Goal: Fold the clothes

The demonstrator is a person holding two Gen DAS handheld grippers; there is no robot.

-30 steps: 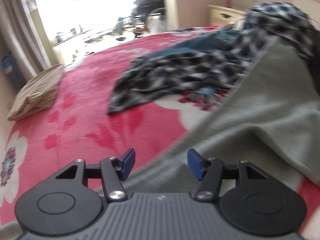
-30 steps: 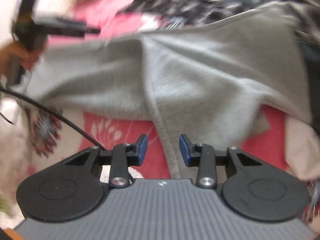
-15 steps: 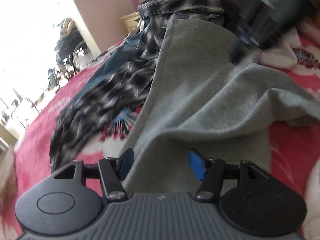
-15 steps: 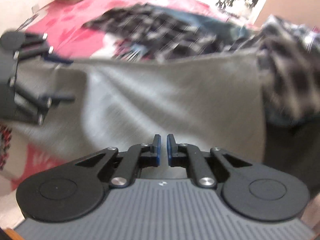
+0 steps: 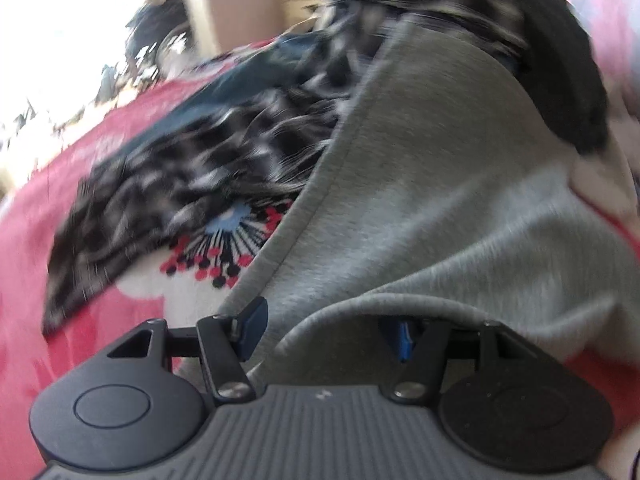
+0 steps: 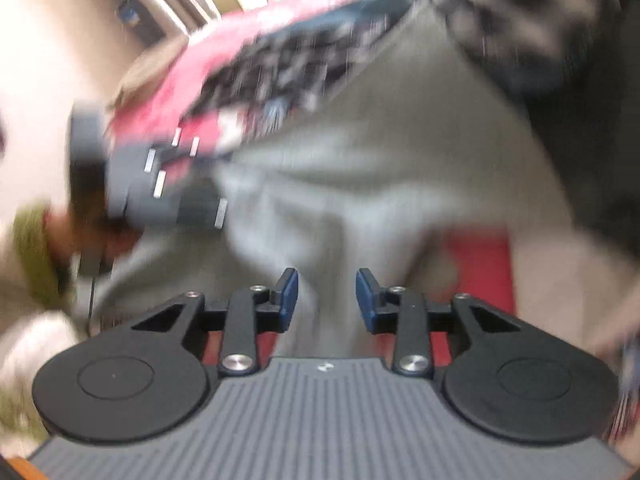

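A grey sweatshirt [image 5: 440, 200] lies spread on a red flowered bedspread [image 5: 60, 320]. My left gripper [image 5: 326, 332] is open at its near hem. A raised fold of the grey cloth sits between the blue pads and drapes over the right one. In the blurred right wrist view, my right gripper [image 6: 327, 300] is open just above the same grey sweatshirt [image 6: 380, 160], with nothing pinched. The left gripper [image 6: 212, 180] shows there at the left edge of the sweatshirt, held by a hand [image 6: 92, 232].
A black-and-white checked shirt [image 5: 200, 168] and a teal garment [image 5: 248, 80] lie beyond the sweatshirt. A dark garment [image 5: 560, 80] is heaped at its far right end. A pale bedside cabinet [image 5: 304, 4] stands behind. Beige cloth [image 6: 560, 280] lies at the right.
My right gripper, shut half a second ago, has opened and swung over the grey cloth. The left gripper has pushed in, so a grey fold now lies between its pads.
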